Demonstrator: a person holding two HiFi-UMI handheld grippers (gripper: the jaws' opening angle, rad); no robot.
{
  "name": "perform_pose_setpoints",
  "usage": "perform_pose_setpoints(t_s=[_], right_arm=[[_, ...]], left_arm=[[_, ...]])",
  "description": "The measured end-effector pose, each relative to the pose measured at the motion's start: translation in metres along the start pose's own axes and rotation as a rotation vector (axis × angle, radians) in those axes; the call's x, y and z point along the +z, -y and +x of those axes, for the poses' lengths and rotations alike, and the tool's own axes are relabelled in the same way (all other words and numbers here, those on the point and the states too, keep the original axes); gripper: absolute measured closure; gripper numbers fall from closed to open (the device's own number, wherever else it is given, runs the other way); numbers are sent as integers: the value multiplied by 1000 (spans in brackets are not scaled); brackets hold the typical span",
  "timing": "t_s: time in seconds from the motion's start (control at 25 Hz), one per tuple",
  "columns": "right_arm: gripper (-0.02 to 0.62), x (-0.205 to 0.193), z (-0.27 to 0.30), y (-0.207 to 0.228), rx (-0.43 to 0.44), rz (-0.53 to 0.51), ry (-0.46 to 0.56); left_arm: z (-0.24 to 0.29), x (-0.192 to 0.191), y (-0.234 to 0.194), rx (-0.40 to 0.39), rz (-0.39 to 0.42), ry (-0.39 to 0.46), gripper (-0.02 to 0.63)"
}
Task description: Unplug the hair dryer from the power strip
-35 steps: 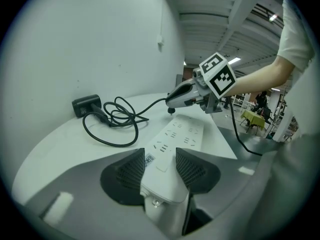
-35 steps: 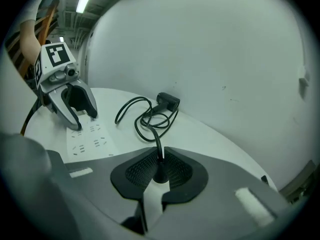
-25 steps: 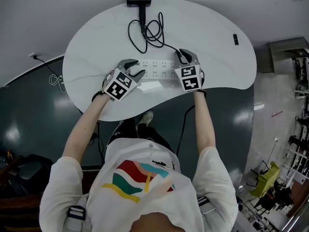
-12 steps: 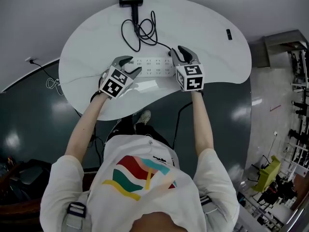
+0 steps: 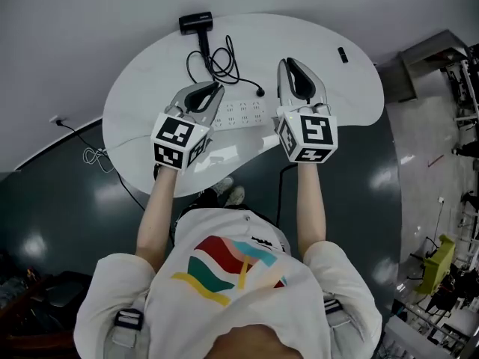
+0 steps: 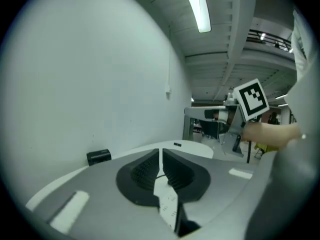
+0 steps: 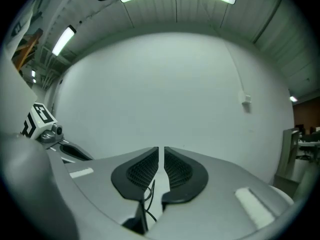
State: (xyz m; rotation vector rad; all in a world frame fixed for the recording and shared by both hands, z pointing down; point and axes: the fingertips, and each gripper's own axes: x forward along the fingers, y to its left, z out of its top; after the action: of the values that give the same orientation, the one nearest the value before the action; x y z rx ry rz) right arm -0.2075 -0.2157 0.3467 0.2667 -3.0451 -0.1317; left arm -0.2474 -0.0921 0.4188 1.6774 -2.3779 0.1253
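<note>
The black hair dryer [image 5: 194, 22] lies at the white table's [image 5: 344, 103] far edge. Its cord [image 5: 217, 62] coils toward me and ends in a plug [image 5: 260, 92] that lies loose on the table, just beyond the white power strip [image 5: 243, 112]. My left gripper [image 5: 215, 90] and right gripper [image 5: 288, 66] hang raised above the strip's two ends. Both sets of jaws have just been closing and now stand shut, with nothing between them. In the left gripper view, below that gripper [image 6: 161, 153], I see the strip [image 6: 167, 204] and the dryer [image 6: 98, 156]. The cord [image 7: 147, 199] shows beneath my right gripper [image 7: 161, 151].
A small black object [image 5: 342, 54] lies near the table's far right edge. A thin cable [image 5: 82, 137] runs across the dark floor at the left. Shelving and clutter [image 5: 449, 275] stand at the right. A white wall rises just behind the table.
Both grippers have risen off the table and their jaws have closed. The plug, which was at the strip's right end by the right gripper, now lies loose on the table.
</note>
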Motion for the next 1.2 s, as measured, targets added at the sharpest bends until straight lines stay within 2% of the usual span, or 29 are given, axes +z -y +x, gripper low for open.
perform_pose_setpoints(t_s=[0.04,0.2,0.32,0.52,0.68,0.84,0.96,1.2], right_arm=[[554,11,-11,-2,-20,0,30],[583,35,-55,-16,-65,40,110],[583,33,-80,-27,-77,19,121],[583,8,-99,-39,-54,-100,49],[583,-4,-110,-40,-68,-73,40],[583,-8,-114,-43,-63,-107,24],[583,-9,-115,-46,-60,-122,4],[583,-8,-114,-47,-58,-106,0]], left_arm=[[-8,13,5,12,-4,48,601],[-47,71,29,52,21,310,606],[-68,86,39,78,-20,404,606],[-73,65,42,149,1,354,606],[-71,61,46,150,53,302,606],[-73,69,50,152,79,326,606],[-76,67,54,151,96,309,606],[-76,68,54,148,95,303,606]])
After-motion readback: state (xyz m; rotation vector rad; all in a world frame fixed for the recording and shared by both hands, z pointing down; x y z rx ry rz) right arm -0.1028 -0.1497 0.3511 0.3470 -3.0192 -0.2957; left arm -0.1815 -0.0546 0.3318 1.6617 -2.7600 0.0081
